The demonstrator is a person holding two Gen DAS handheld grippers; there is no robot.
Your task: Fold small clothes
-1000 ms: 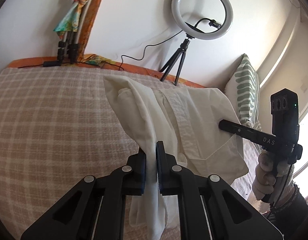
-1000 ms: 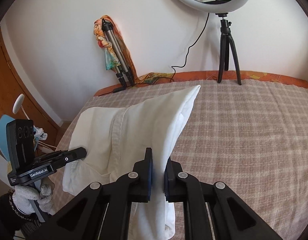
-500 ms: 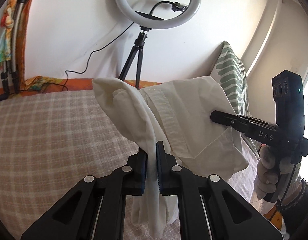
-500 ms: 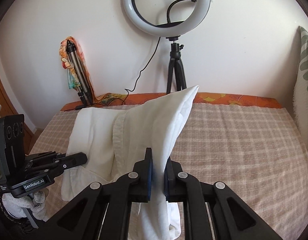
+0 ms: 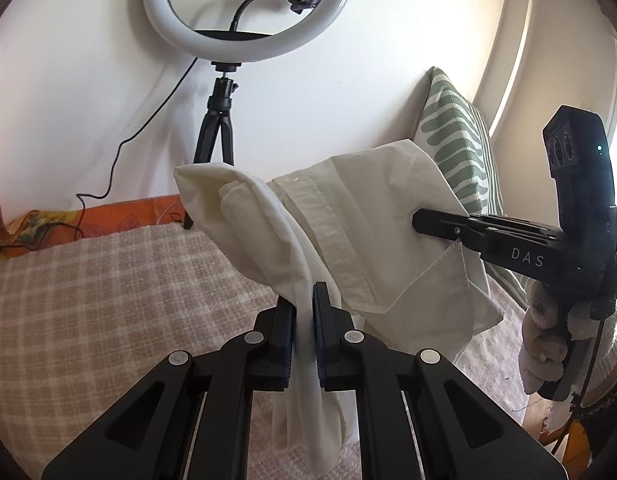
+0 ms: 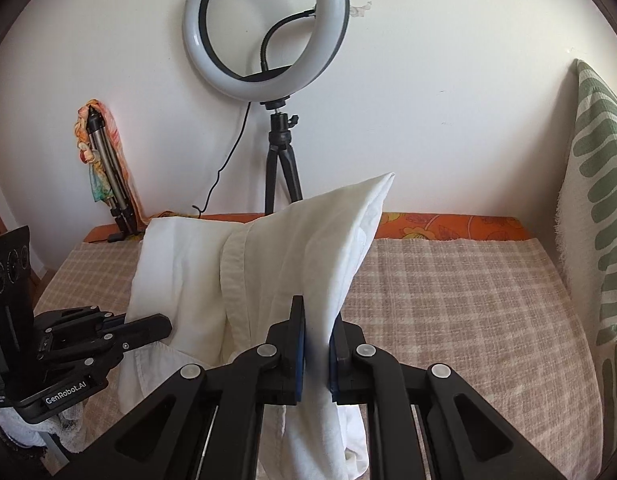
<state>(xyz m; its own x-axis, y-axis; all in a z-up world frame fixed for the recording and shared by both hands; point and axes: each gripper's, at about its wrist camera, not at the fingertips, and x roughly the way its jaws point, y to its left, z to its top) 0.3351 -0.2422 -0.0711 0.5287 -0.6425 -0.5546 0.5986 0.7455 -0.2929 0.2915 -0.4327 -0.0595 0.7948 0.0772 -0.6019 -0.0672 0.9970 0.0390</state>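
A small cream-white garment [image 5: 360, 232] with a button placket hangs in the air between my two grippers, above the checked bedspread [image 5: 88, 292]. My left gripper [image 5: 304, 304] is shut on one bunched edge of it. My right gripper [image 6: 317, 320] is shut on the opposite edge of the garment [image 6: 276, 256]. The right gripper also shows in the left wrist view [image 5: 424, 220], its tips pinching the cloth. The left gripper shows in the right wrist view [image 6: 160, 324] at the garment's left side. The cloth's lower part droops below both jaws.
A ring light on a tripod [image 6: 280, 168] stands at the far edge of the bed by the white wall. A green-patterned pillow [image 6: 596, 208] leans at the right. A folded tripod with a colourful cloth [image 6: 104, 176] leans at the far left.
Both grippers have swung round with the garment still held: the views panned from the bed's left side toward the ring light and pillow. The garment is lifted higher off the bedspread.
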